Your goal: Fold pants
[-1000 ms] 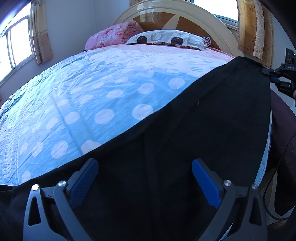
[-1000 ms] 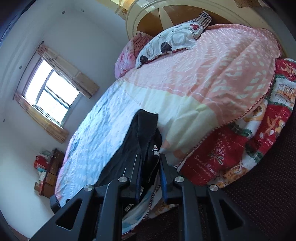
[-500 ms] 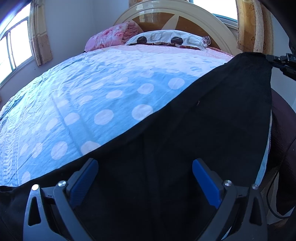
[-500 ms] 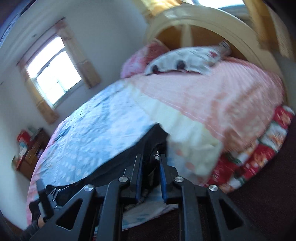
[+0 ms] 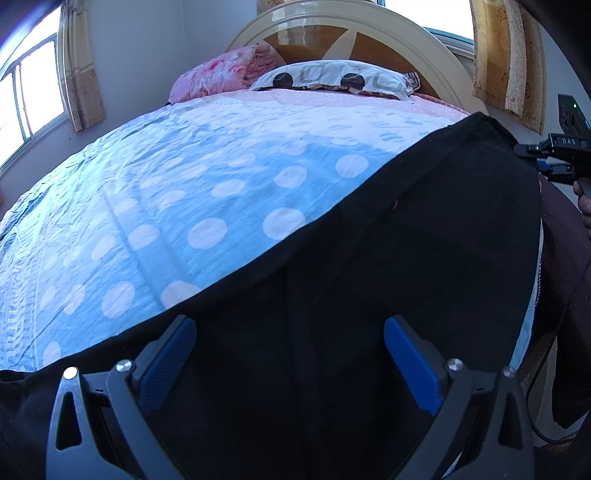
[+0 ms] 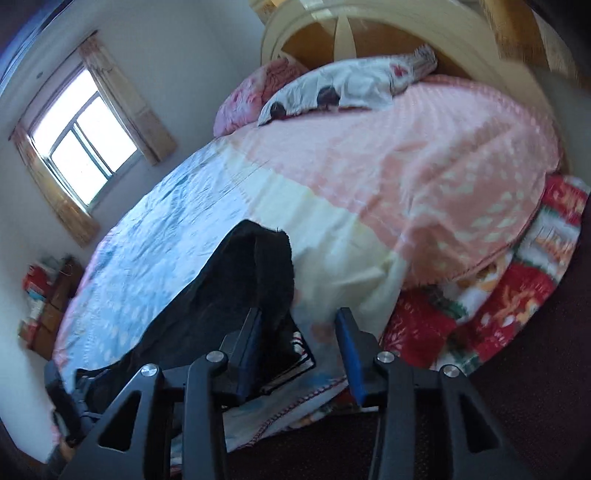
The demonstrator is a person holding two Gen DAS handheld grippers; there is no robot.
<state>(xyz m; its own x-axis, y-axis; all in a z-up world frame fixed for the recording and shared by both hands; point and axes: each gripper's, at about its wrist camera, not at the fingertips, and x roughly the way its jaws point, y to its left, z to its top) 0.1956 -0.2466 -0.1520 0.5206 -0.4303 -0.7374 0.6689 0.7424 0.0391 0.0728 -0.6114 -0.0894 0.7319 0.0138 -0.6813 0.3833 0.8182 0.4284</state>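
Note:
The black pants (image 5: 388,280) lie along the near edge of the bed, over the blue dotted sheet (image 5: 184,206). My left gripper (image 5: 288,354) is open just above the dark cloth, holding nothing. The right gripper shows at the far right of the left wrist view (image 5: 543,162), beside the pants' far corner. In the right wrist view the pants (image 6: 236,288) run away to the left. My right gripper (image 6: 299,350) is open there, its left finger against the cloth's edge, holding nothing.
A pink and cream quilt (image 6: 424,192) covers the bed's head end. Pillows (image 5: 332,77) lie against the round headboard (image 5: 354,33). A red patterned blanket (image 6: 517,295) hangs off the bed's side. A window (image 6: 85,136) and stacked boxes (image 6: 44,295) are at the left.
My right gripper has opened and let go of the pants' corner, which now rests on the bed. The left gripper has stayed open and still.

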